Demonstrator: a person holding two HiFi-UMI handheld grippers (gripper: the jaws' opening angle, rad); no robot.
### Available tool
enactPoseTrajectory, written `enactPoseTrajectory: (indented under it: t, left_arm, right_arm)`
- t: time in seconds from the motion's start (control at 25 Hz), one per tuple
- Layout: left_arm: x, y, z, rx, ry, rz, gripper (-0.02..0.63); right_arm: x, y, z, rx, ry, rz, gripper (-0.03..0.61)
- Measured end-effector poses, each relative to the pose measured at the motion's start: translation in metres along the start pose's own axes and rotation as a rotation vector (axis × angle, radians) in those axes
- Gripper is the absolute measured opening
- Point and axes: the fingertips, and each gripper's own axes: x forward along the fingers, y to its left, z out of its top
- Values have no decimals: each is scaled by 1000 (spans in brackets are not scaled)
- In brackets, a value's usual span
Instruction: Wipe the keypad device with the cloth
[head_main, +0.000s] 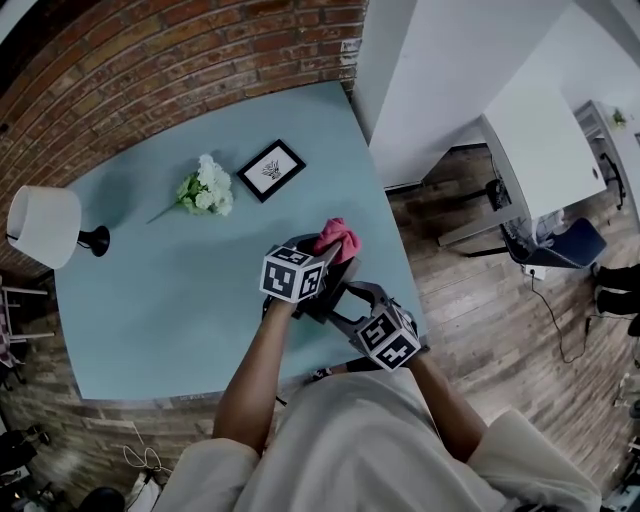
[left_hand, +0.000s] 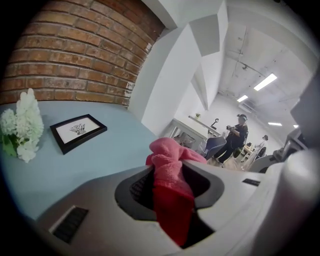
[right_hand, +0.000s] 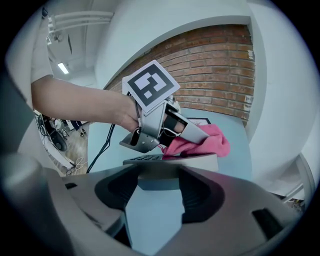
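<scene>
- Wiping looks under way — the left hand-held gripper (left_hand: 172, 197) pinches a crumpled pink cloth (left_hand: 170, 165) on the flat grey keypad device (right_hand: 172, 167).
- The right hand-held gripper (right_hand: 157, 187) clamps it — next, probably sweep the keys.

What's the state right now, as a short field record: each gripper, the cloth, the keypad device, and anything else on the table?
left gripper: fingers shut on the pink cloth
right gripper: fingers clamped on the keypad device
cloth contact: lies on the device's top, at its far end
work area: near corner of the light blue table
bystanders: lamp, white flowers, framed picture, all apart from the device
</scene>
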Motion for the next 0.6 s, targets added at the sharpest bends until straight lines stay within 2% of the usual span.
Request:
enactPoseTrajectory:
  t: [0.28, 0.6]
  left_arm:
    - [3, 25, -11, -9, 44, 46, 170]
    - [5, 47, -20, -61, 57, 84, 170]
  right_arm:
    - [-1, 0, 1, -15, 6, 4, 279]
    - [-1, 0, 1, -14, 6, 4, 270]
